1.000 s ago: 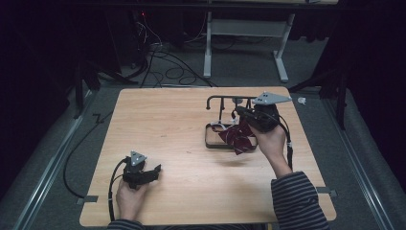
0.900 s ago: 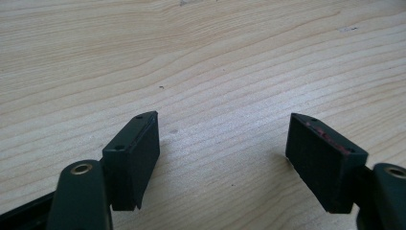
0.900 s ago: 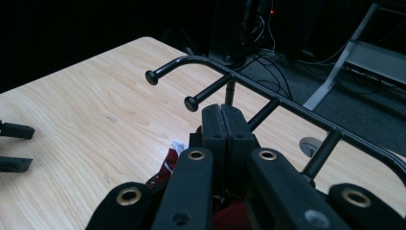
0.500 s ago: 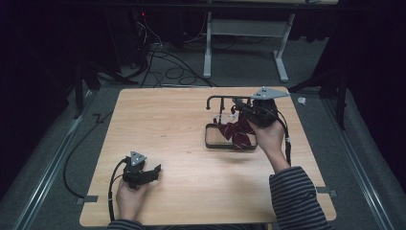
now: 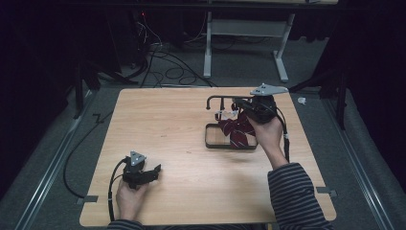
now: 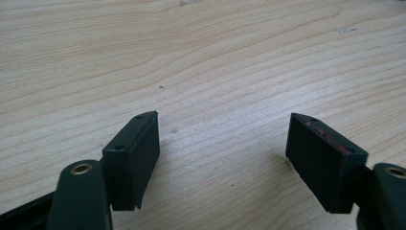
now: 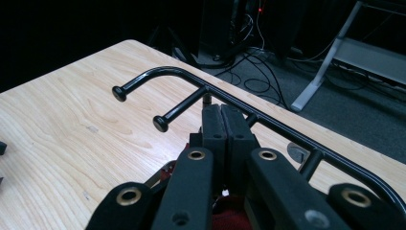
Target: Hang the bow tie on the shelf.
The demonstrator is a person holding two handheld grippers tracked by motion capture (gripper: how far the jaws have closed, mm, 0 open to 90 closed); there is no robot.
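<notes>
The right gripper (image 5: 244, 111) pinches a dark red cloth (image 5: 238, 132) at the far right, just beneath the black rack (image 5: 224, 98) (its pegs point left). The left gripper (image 6: 222, 158) rests wide open, empty, well apart at the near left.

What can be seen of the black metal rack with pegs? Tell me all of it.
The black metal rack with pegs stands on the right half of the light wooden table. A rectangular frame base lies flat; a thin round bar runs above it, curving at one end, with short knob-tipped pegs. A dark red patterned cloth hangs within it, over the base. The right gripper, jaws shut, is at the bar.
</notes>
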